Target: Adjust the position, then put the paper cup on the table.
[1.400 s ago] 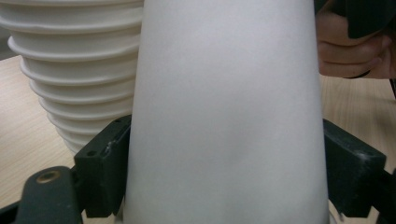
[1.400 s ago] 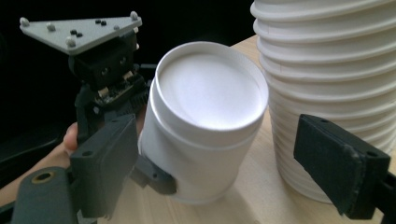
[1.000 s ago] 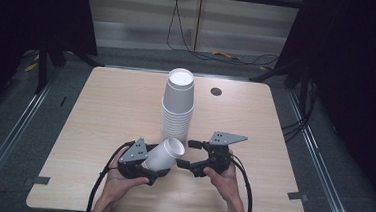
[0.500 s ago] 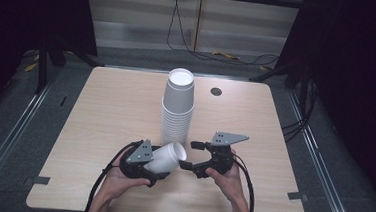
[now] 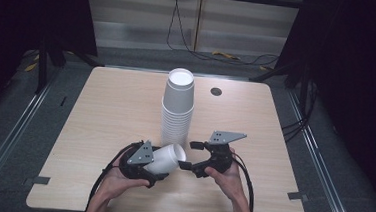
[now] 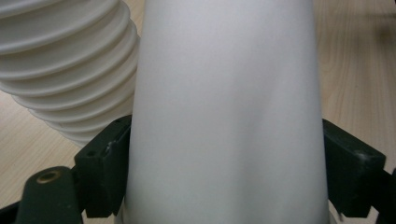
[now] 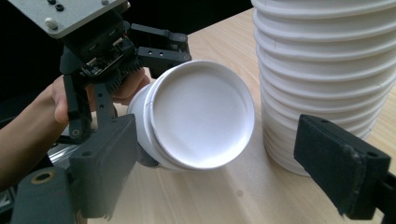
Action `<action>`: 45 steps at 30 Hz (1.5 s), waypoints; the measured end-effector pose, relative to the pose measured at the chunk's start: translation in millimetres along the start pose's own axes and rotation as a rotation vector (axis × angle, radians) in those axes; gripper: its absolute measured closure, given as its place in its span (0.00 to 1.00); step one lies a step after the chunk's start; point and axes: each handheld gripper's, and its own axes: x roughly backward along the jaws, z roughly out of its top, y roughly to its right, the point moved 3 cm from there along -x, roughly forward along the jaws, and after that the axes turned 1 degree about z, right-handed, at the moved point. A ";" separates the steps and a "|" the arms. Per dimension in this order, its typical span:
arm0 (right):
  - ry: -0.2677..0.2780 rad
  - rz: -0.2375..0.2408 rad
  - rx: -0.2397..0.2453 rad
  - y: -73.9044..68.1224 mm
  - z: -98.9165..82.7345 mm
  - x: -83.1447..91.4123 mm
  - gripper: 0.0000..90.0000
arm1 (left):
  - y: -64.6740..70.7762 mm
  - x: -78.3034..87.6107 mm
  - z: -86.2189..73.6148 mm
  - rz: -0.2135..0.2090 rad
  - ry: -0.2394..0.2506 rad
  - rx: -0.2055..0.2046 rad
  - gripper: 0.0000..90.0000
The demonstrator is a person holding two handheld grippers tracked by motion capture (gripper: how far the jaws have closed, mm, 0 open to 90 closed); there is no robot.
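A single white paper cup (image 5: pixel 168 158) lies on its side in my left gripper (image 5: pixel 162 160), which is shut on its wall; its base points right. In the left gripper view the cup (image 6: pixel 224 116) stands between the two black jaws. My right gripper (image 5: pixel 191 155) is open just to the right of it. In the right gripper view the cup's round base (image 7: pixel 198 119) faces the camera, between and beyond my right gripper's (image 7: pixel 224 172) spread jaws, apart from both pads. A tall stack of white cups (image 5: pixel 177 110) stands upright right behind both grippers, its ribbed rims close by (image 6: pixel 65 70) (image 7: pixel 327 70).
The light wooden table (image 5: pixel 100 110) has a small dark round hole (image 5: pixel 216 91) at the back right. Tape marks sit near the front corners (image 5: pixel 38 180) (image 5: pixel 295 195). Cables (image 5: pixel 220 53) run on the floor behind the table.
My left gripper has carried the cup slightly right and toward the front edge, closer to the right gripper's jaws. The right gripper and the stack have stayed in place.
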 end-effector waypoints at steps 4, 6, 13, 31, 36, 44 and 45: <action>-0.007 0.008 0.005 -0.3 0.4 0.3 0.15 | 1.3 -0.6 3.0 -0.001 -0.013 -0.021 0.18; -0.013 0.009 0.003 -0.4 0.7 0.6 0.15 | 1.8 0.1 3.6 0.002 -0.013 -0.017 0.18; -0.038 0.014 0.012 0.4 0.9 0.4 0.15 | 3.6 -1.1 3.5 0.012 -0.048 -0.044 0.18; -0.167 0.046 0.034 1.4 10.8 -1.1 0.15 | 4.4 -2.3 5.6 0.016 -0.121 -0.092 0.18; -0.216 0.054 0.049 2.3 11.1 -3.4 0.15 | 5.1 -3.5 9.1 0.009 -0.135 -0.102 0.18; -0.290 0.060 0.074 3.7 12.4 -8.2 0.15 | 4.9 -6.0 12.2 -0.001 -0.175 -0.137 0.18; -0.294 0.060 0.074 3.9 12.7 -9.0 0.15 | 5.4 -7.5 12.1 0.003 -0.174 -0.137 0.18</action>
